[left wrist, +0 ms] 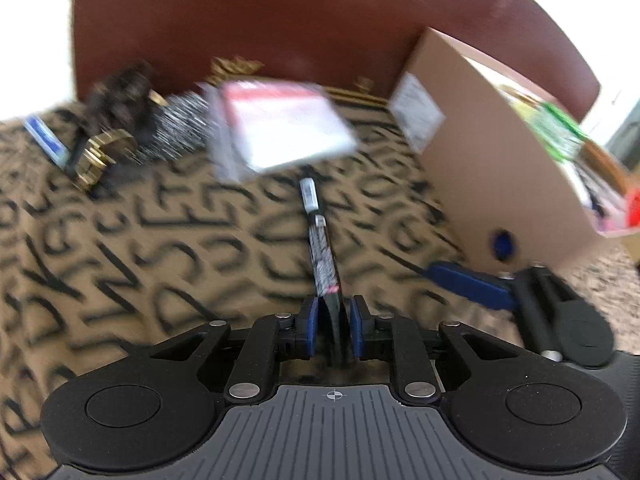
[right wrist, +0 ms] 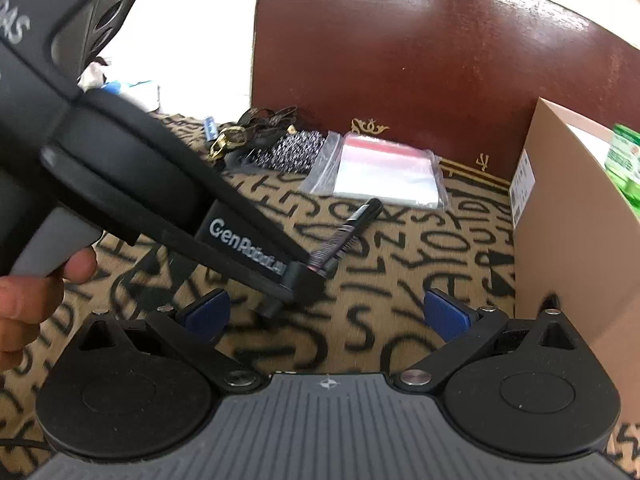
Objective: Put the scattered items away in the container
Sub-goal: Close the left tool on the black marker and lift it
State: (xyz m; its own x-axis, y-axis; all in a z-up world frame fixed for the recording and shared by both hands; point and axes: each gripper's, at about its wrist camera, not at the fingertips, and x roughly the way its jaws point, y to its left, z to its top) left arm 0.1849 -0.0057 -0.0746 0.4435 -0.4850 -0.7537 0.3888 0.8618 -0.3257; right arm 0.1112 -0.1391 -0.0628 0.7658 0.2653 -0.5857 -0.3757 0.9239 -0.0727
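Observation:
My left gripper (left wrist: 334, 316) is shut on a black patterned pen (left wrist: 322, 248), which sticks out forward above the letter-print bedspread; it also shows in the right wrist view (right wrist: 352, 228), held by the left gripper (right wrist: 310, 276). My right gripper (right wrist: 326, 312) is open and empty, low over the bedspread; one of its blue fingers (left wrist: 468, 284) shows in the left wrist view. The cardboard box (left wrist: 492, 168) stands at the right with several items inside, and shows at the right edge of the right wrist view (right wrist: 580, 240). A stack of clear zip bags (right wrist: 380, 172) lies ahead.
A silver sequin pouch (right wrist: 292, 152), dark straps with a gold buckle (right wrist: 230, 138) and a blue item (right wrist: 210, 126) lie at the back left. A dark red headboard (right wrist: 420, 60) closes the back. A green packet (right wrist: 624, 160) sits in the box.

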